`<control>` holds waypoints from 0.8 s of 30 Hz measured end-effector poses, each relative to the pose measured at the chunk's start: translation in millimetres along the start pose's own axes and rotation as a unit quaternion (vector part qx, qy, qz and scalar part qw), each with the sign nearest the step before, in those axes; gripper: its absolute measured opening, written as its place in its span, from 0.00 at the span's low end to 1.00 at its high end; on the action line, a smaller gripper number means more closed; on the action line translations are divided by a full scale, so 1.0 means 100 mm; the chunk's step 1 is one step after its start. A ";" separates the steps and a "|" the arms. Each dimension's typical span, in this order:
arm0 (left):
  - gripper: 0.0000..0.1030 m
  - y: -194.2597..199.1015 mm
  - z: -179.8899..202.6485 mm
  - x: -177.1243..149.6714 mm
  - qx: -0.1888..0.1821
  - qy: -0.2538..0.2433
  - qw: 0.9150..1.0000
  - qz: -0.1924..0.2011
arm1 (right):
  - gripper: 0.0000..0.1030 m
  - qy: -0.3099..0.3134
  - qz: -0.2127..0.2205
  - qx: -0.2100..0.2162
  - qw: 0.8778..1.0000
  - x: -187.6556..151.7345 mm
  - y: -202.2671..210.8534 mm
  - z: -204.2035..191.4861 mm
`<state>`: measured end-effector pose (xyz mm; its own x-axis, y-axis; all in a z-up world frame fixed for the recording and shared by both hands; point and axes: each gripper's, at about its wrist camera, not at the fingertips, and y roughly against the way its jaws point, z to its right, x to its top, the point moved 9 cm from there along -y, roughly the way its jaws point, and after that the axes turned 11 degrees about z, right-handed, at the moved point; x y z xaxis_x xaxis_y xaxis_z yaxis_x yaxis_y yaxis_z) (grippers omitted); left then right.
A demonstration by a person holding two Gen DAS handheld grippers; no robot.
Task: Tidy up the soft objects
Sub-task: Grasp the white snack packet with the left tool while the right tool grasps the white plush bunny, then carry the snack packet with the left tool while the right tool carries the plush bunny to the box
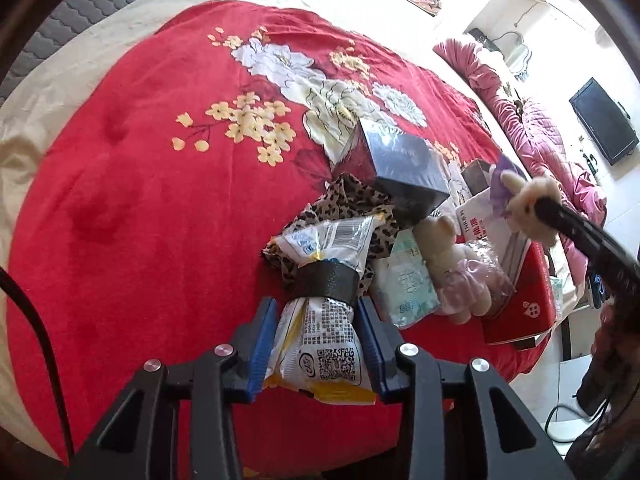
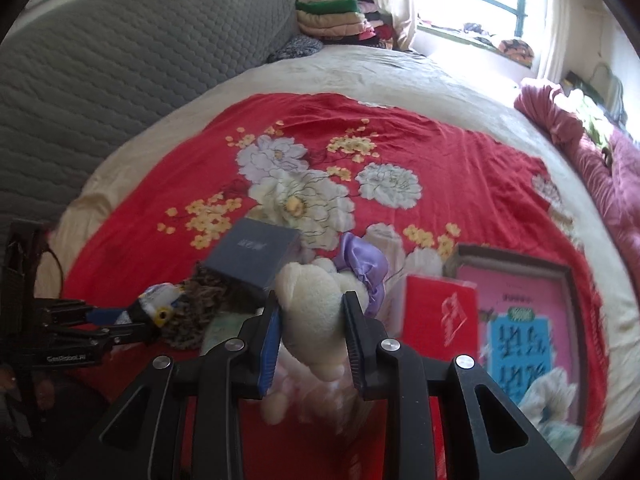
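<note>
My left gripper [image 1: 318,312] is shut on a white and yellow soft pack [image 1: 320,344] bound by a black band, held over the red floral bedspread [image 1: 140,200]. My right gripper [image 2: 312,320] is shut on a cream teddy bear [image 2: 316,300] with a purple bow [image 2: 362,258]. It shows in the left wrist view [image 1: 532,204] at the right, lifted above the pile. A second teddy in a pink dress [image 1: 448,264], a leopard-print cloth [image 1: 352,200] and a green-white tissue pack [image 1: 408,284] lie in the pile.
A dark grey box [image 1: 400,168] rests tilted on the pile. A red box [image 1: 524,308] and a pink framed picture [image 2: 516,312] lie at the right. A crimson quilt [image 1: 540,128] lies by the far edge. A grey headboard [image 2: 120,80] stands behind.
</note>
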<state>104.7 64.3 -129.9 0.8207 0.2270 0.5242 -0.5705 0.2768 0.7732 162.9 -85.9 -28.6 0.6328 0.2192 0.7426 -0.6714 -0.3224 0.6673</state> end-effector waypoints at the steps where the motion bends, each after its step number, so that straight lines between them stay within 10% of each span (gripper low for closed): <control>1: 0.39 0.02 0.01 0.00 0.000 0.002 1.000 0.003 | 0.29 -0.003 0.001 0.003 1.000 -0.02 0.03 -0.03; 24: 0.47 -0.34 0.03 -0.47 0.041 -0.022 0.996 -0.071 | 0.29 -0.070 0.052 0.028 0.996 -0.01 0.54 -0.13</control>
<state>85.4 41.9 -179.7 0.8943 0.1503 0.4214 -0.4460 0.2255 0.8662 121.2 -91.4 7.6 0.6109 0.0526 0.7900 -0.7162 -0.3886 0.5797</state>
